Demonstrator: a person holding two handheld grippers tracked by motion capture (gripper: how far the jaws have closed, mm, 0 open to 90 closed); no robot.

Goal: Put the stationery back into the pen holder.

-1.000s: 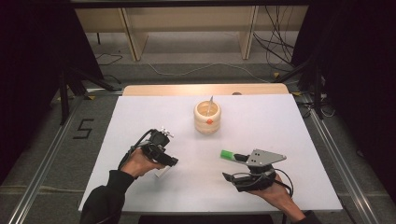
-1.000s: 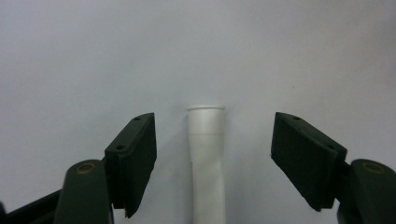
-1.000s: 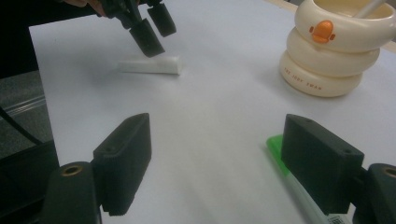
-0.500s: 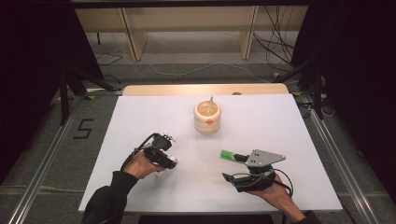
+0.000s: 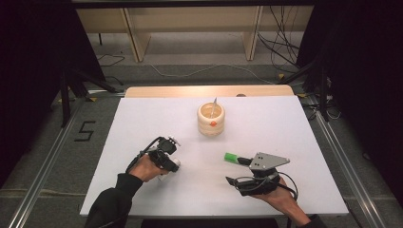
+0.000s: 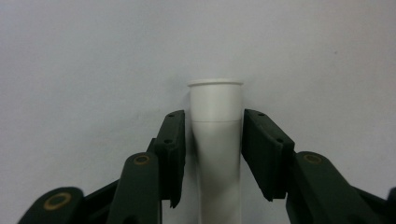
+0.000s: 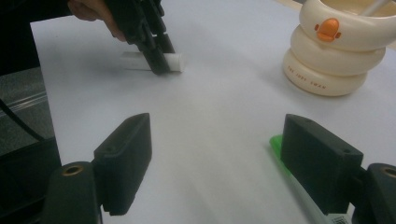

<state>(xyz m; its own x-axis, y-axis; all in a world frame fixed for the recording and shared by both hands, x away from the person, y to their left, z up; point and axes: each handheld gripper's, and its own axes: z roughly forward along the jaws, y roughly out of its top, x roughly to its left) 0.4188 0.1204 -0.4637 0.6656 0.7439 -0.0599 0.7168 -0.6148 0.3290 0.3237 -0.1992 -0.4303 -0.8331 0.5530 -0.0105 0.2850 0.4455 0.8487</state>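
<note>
Lying on its side on the white table (image 5: 142,123), a white tube (image 6: 216,135) sits between the two black jaws of the left gripper (image 6: 214,140). In the left gripper view the tube runs straight up the middle, its flanged end poking out just beyond the jaw tips. The jaws have just been closing around it; the pad (image 6: 173,149) on the left of that view looks to be against the tube's side, while a thin sliver of table shows between the tube and the other pad, so a firm pinch is not certain. From the high view, the left hand (image 5: 145,167) points this gripper down and forward at the table, with the tube's end just visible beneath it.

The right gripper (image 5: 240,160) rests low over the table, well apart from the left one, its jaws spread wide. In the right gripper view nothing but bare table lies between them. A green marker (image 7: 292,179) lies on the table just beside the jaw on the right of that view, partly hidden behind it; whether they touch cannot be told.

Beyond both grippers, toward the far side of the table, stands a cream holder (image 5: 211,119) shaped like stacked rings with an orange duck bill on its front. A thin stick (image 5: 214,103) leans inside it.
</note>
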